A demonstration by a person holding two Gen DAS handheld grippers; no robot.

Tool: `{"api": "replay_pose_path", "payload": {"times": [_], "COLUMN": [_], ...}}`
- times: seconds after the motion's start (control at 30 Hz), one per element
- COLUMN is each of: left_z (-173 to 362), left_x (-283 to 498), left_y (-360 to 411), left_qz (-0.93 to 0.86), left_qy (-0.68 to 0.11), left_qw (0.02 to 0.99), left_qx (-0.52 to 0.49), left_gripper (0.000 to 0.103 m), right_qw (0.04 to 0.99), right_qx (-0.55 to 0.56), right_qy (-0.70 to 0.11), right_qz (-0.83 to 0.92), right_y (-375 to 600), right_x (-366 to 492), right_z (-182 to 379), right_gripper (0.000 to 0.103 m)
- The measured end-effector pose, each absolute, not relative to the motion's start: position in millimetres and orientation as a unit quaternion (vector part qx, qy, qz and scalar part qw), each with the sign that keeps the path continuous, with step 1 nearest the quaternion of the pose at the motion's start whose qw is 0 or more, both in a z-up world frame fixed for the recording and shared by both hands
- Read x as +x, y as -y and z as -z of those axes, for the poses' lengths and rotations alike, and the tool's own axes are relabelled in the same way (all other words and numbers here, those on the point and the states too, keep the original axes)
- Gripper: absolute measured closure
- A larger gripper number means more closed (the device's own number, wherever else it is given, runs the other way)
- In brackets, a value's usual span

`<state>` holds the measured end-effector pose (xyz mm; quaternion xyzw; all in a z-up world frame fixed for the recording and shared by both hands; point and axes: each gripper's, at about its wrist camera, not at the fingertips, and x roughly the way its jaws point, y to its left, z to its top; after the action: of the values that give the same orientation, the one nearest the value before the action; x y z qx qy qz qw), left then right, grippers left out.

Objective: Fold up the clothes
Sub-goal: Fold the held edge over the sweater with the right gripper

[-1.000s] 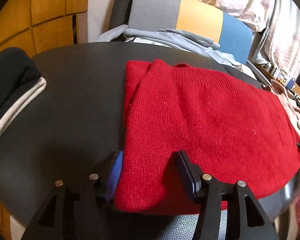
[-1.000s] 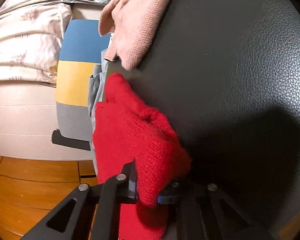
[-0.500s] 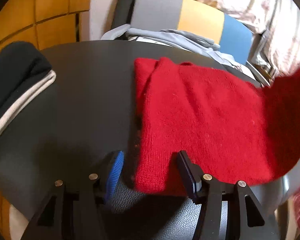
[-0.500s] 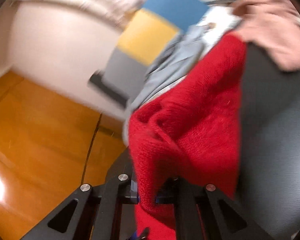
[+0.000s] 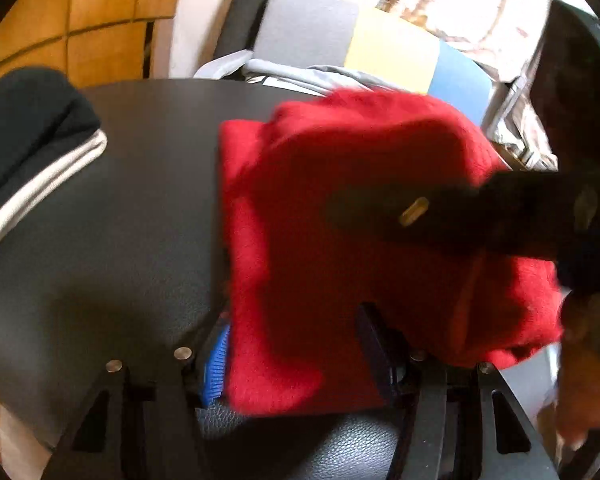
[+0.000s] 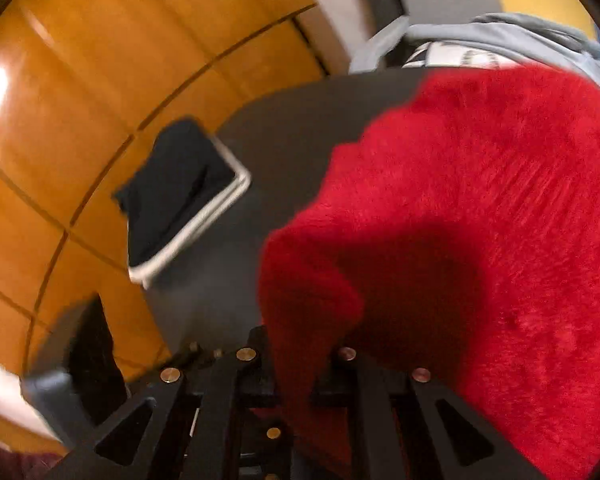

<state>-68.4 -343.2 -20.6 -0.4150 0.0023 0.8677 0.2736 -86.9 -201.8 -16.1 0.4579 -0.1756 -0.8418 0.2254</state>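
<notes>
On grainy black leather top [image 5: 112, 240], rt tongs [image 6: 298, 364] pinch fuzzy red knit [image 6: 480, 220].

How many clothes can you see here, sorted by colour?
Red: 1, the sweater
Black with a white edge: 1, folded garment
Light grey-blue: 1, garment on the chair
Total: 3

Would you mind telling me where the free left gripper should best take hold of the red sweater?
I would take the red sweater by its near hem corner, where it overhangs the black table, coming in from the front edge. That corner already lies between the left gripper's open fingers. The right gripper already pinches the far end.
</notes>
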Motion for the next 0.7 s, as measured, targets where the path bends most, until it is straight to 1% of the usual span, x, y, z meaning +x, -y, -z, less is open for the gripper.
{"api": "replay_pose_path", "payload": {"times": [0.03, 0.1, 0.13, 0.23, 0.33, 0.37, 0.43, 0.47, 0.63, 0.7], "left_z": [22, 23, 23, 22, 20, 18, 15, 13, 8, 3], "left_x": [-66, -65, -66, -71, -75, -74, -76, -77, -91, -88], "left_y": [343, 346, 347, 357, 371, 375, 386, 392, 418, 420], "left_qz": [-0.869, -0.87, -0.869, -0.86, -0.845, -0.843, -0.84, -0.837, -0.79, -0.779], "left_qy": [-0.006, -0.001, 0.008, 0.049, 0.095, 0.104, 0.122, 0.135, 0.259, 0.285], "left_qw": [0.278, 0.285, 0.289, 0.302, 0.309, 0.309, 0.305, 0.303, 0.317, 0.32], "left_qx": [-0.409, -0.403, -0.402, -0.408, -0.426, -0.428, -0.432, -0.434, -0.455, -0.458], "left_gripper": [0.043, 0.043, 0.043, 0.043, 0.043, 0.043, 0.04, 0.037, 0.033, 0.028], "right_qw": [0.234, 0.247, 0.251, 0.25, 0.245, 0.249, 0.263, 0.261, 0.225, 0.207], "right_qx": [0.454, 0.44, 0.435, 0.449, 0.471, 0.46, 0.441, 0.434, 0.408, 0.413], "right_qy": [0.179, 0.196, 0.2, 0.186, 0.183, 0.192, 0.211, 0.216, 0.238, 0.232], "right_qz": [0.841, 0.841, 0.842, 0.838, 0.828, 0.83, 0.832, 0.835, 0.852, 0.856], "right_y": [204, 205, 205, 208, 206, 204, 197, 194, 177, 174], "right_x": [-80, -93, -96, -103, -90, -84, -67, -60, -11, 5], "right_z": [17, 10, 6, 5, 16, 12, 4, 0, -2, 3], "right_gripper": [0.095, 0.095, 0.092, 0.076, 0.076, 0.073, 0.072, 0.072, 0.072, 0.073]}}
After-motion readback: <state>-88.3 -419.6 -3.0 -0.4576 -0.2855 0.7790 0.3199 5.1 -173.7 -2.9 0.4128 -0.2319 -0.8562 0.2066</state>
